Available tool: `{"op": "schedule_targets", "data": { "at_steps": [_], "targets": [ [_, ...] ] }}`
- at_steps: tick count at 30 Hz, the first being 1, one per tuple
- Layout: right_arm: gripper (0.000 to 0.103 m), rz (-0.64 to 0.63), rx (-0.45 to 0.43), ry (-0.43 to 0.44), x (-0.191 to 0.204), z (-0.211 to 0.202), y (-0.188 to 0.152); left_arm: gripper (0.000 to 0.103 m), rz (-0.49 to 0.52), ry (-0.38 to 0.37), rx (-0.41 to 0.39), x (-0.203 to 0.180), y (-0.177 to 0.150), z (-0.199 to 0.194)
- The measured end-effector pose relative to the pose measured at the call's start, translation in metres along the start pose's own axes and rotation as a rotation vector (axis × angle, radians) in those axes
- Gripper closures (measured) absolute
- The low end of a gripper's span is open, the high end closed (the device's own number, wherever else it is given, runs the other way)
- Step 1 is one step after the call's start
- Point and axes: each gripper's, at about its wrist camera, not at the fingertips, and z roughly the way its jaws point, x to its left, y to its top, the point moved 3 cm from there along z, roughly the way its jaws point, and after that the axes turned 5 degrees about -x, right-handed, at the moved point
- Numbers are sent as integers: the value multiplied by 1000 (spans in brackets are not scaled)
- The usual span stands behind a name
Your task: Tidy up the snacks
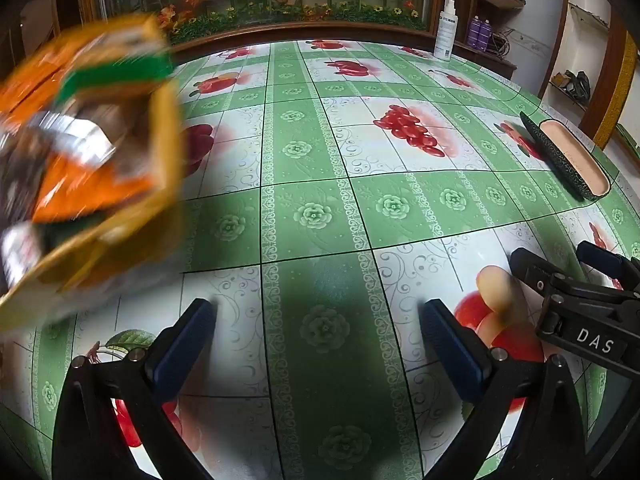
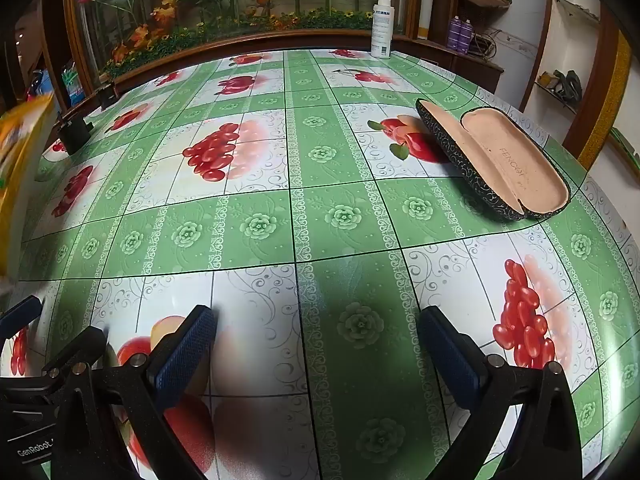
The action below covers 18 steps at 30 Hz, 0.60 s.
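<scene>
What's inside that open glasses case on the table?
The glasses case lies open on the tablecloth, showing only its bare pinkish lining with a printed brand name. No glasses inside. Whatever sits beneath the case is hidden by it.

A home: fruit-print tablecloth [image 2: 320, 208], flower display [image 2: 224, 4].

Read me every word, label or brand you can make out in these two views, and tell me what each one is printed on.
"FENCOI" (last letter unsure): inside the lid of the open glasses case.
"DAS": on the right gripper, seen from the left wrist view.
"GenRobot": on the left gripper, at the right wrist view's lower left edge; cut off after that.
Spray bottle label: too small to read.
Snack basket packets: too blurred to read.
</scene>
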Motion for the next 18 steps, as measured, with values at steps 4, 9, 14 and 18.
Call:
{"op": "schedule_targets", "data": {
  "at_steps": [4,9,14,18],
  "targets": [
    [1,-3,-1,-3,0,0,0,0,-1,0,-3,0,0,0],
    [1,-2,0,-1,0,0,0,0,0,1,-3,0,0,0],
    [1,-2,0,-1,0,0,0,0,0,1,-4,0,0,0],
    [1,-1,0,-1,0,0,0,0,1,1,-4,0,0,0]
  ]
}}
